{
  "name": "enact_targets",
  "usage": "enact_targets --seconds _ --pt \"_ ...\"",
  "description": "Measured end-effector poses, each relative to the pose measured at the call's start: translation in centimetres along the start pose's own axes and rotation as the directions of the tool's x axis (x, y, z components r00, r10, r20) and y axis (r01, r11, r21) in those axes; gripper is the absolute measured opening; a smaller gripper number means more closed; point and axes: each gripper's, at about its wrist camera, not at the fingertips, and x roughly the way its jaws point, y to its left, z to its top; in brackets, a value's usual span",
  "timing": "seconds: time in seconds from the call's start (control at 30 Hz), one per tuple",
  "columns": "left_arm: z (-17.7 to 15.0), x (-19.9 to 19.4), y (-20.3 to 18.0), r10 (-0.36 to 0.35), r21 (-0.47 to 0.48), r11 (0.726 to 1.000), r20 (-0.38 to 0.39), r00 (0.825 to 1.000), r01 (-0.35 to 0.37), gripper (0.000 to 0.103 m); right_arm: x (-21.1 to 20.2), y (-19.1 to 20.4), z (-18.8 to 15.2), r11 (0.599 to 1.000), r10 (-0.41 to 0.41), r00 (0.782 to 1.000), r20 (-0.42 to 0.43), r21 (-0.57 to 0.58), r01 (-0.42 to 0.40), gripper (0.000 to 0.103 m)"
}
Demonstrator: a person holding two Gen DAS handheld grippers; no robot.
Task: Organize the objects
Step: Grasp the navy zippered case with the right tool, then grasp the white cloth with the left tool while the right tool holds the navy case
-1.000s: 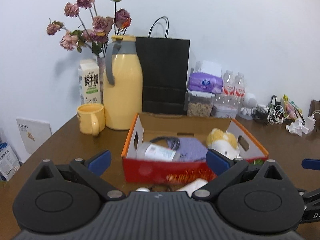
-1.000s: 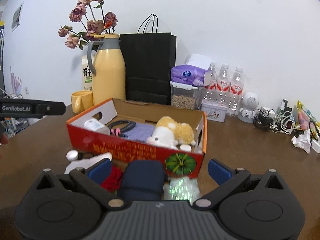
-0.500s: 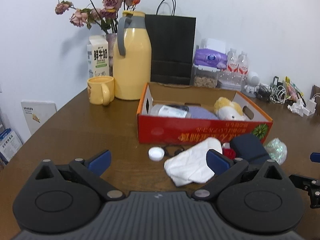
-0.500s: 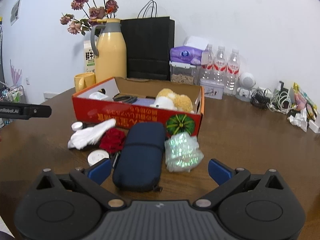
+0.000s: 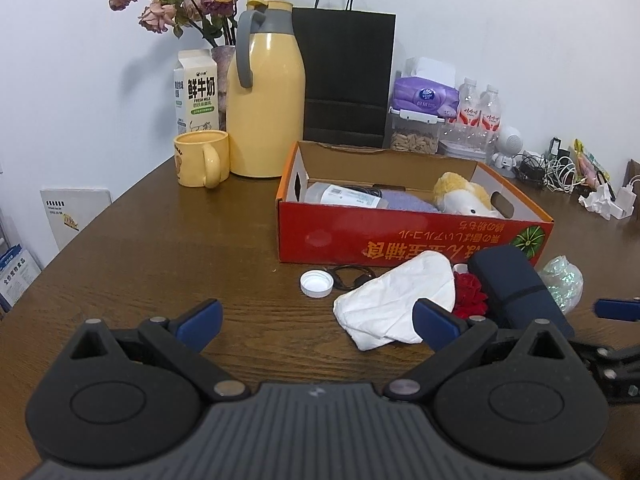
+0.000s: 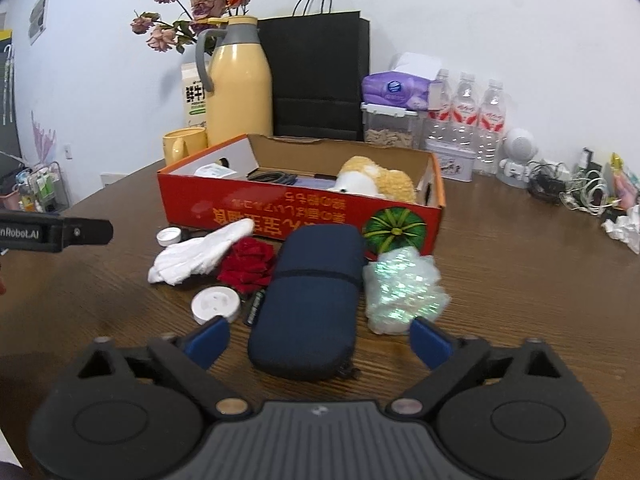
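Note:
A red cardboard box (image 5: 340,236) (image 6: 280,216) sits mid-table and holds a plush toy (image 6: 376,182), a bottle (image 5: 344,196) and a cable. In front of it lie a white cloth (image 5: 396,300) (image 6: 200,256), a red fabric rose (image 6: 248,264), a navy zip case (image 6: 312,300) (image 5: 516,288), a shiny crumpled wrapper (image 6: 404,288), a white cap (image 5: 317,283) and a white disc (image 6: 216,304). My left gripper (image 5: 316,320) is open and empty, just short of the cloth. My right gripper (image 6: 318,340) is open and empty, its fingers either side of the case's near end.
At the back stand a yellow jug (image 5: 266,96), a yellow mug (image 5: 200,158), a milk carton (image 5: 196,92), dried flowers, a black paper bag (image 5: 344,80), tissues, water bottles (image 6: 464,116) and tangled cables (image 6: 572,188). The table edge curves away at the left.
Both grippers have pulled back from the box and tilted down, so the loose items in front of it have come into view. Both stayed open and empty.

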Motion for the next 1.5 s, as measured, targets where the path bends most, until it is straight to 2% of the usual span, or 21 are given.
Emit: enact_targets --seconds 0.17,0.53,0.83,0.9,1.07,1.23,1.5 --pt "0.0 0.2 0.2 -0.001 -0.002 1.0 -0.003 1.0 0.001 0.103 2.4 0.7 0.9 1.0 0.006 1.0 -0.027 -0.003 -0.007 0.078" --pt "0.0 1.0 0.5 -0.004 -0.01 1.0 -0.019 1.0 0.004 0.103 7.1 1.3 3.4 0.999 -0.053 0.995 -0.082 0.006 0.054 0.077" --pt "-0.3 1.7 0.2 -0.011 -0.004 1.0 -0.036 0.999 0.011 0.103 7.5 1.1 2.8 0.999 -0.046 0.996 -0.071 0.011 0.047 0.076" --pt "-0.4 1.8 0.2 -0.011 -0.002 1.0 -0.039 0.999 0.011 0.103 7.6 1.3 2.6 0.998 -0.056 0.996 -0.064 0.004 0.056 0.071" --pt "-0.4 2.3 0.2 -0.023 0.008 1.0 -0.044 0.999 0.024 0.103 7.0 1.0 2.3 0.999 -0.046 0.999 -0.028 0.021 0.046 0.065" --pt "-0.1 3.3 -1.0 -0.1 0.07 0.992 -0.057 0.993 0.104 0.103 6.8 1.2 2.1 0.999 -0.044 0.999 -0.009 0.013 0.044 0.063" --pt "1.2 7.2 -3.5 -0.209 0.176 0.958 -0.117 0.971 0.227 0.103 6.6 1.0 1.9 0.999 -0.041 0.999 0.005 0.028 0.041 0.063"
